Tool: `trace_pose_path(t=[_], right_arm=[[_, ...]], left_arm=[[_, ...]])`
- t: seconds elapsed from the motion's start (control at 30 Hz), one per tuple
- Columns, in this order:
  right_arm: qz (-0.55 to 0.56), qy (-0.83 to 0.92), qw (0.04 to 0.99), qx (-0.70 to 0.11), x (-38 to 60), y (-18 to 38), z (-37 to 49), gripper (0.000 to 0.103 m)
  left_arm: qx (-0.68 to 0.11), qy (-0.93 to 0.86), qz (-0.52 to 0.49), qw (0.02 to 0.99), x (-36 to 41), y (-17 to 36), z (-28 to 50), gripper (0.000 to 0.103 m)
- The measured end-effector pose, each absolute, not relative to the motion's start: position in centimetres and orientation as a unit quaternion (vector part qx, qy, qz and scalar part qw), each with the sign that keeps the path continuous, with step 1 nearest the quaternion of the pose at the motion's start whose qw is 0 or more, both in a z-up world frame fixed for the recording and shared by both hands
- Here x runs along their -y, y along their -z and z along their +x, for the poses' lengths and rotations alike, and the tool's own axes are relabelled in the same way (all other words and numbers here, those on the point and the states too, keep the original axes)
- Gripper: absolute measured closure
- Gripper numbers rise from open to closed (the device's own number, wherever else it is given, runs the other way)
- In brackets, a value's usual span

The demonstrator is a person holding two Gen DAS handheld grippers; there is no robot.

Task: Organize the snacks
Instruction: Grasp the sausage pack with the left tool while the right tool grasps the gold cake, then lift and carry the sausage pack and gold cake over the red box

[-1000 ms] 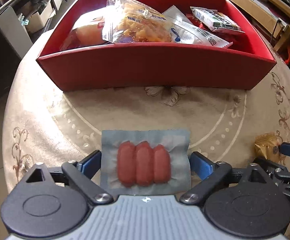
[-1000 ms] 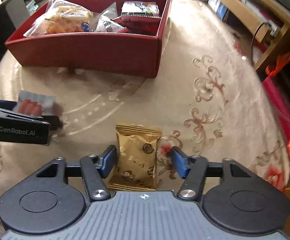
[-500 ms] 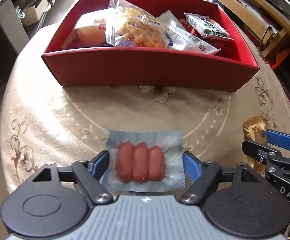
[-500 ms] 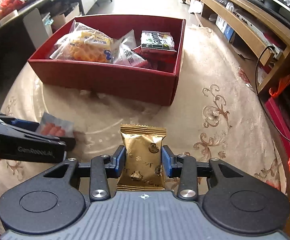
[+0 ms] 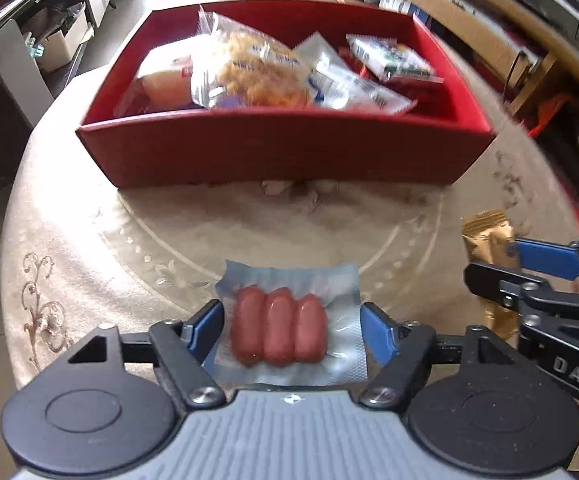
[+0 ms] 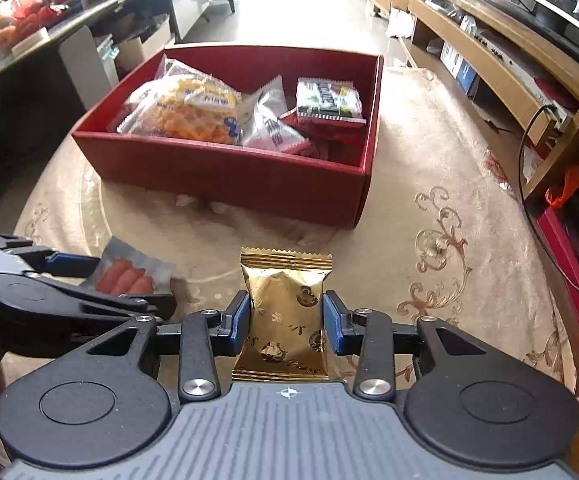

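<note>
Snacks go in the red box [image 6: 225,176], already holding several packets. Right gripper [image 6: 285,318] is clamped on a gold packet [image 6: 285,312], pads pressing both sides, packet off the tablecloth [image 6: 429,184] by the look of it. Left gripper [image 5: 291,330] brackets a sausage pack [image 5: 285,324], blue fingers [image 5: 373,332] at its edges; real grip or just touching, cannot tell. Box is well ahead of both. Best: confirm the left squeeze, lift both over the near wall, drop into the free right corner, don't collide grippers
</note>
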State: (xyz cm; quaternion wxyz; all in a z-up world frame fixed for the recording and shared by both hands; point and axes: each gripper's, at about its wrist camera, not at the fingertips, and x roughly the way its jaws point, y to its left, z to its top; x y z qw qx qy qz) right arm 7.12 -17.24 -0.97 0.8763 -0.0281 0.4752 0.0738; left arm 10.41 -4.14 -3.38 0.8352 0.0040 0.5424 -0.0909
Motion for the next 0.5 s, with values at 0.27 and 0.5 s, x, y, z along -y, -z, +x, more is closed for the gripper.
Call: trace_pose_path(t=[0.27,0.5], right_arm=[[-0.025,-0.076,0.884,-0.461,17.1,0.0,7.3,0.056],[-0.015,-0.076,0.895,-0.439,17.2,-1.4,7.8,0.056]], left_arm=[[-0.532,0.100,-0.023,0.841,3.1,1.5,10.3,0.039],[-0.504,0.113,-0.041,0.855,2.8,-1.1,10.7,0.040]])
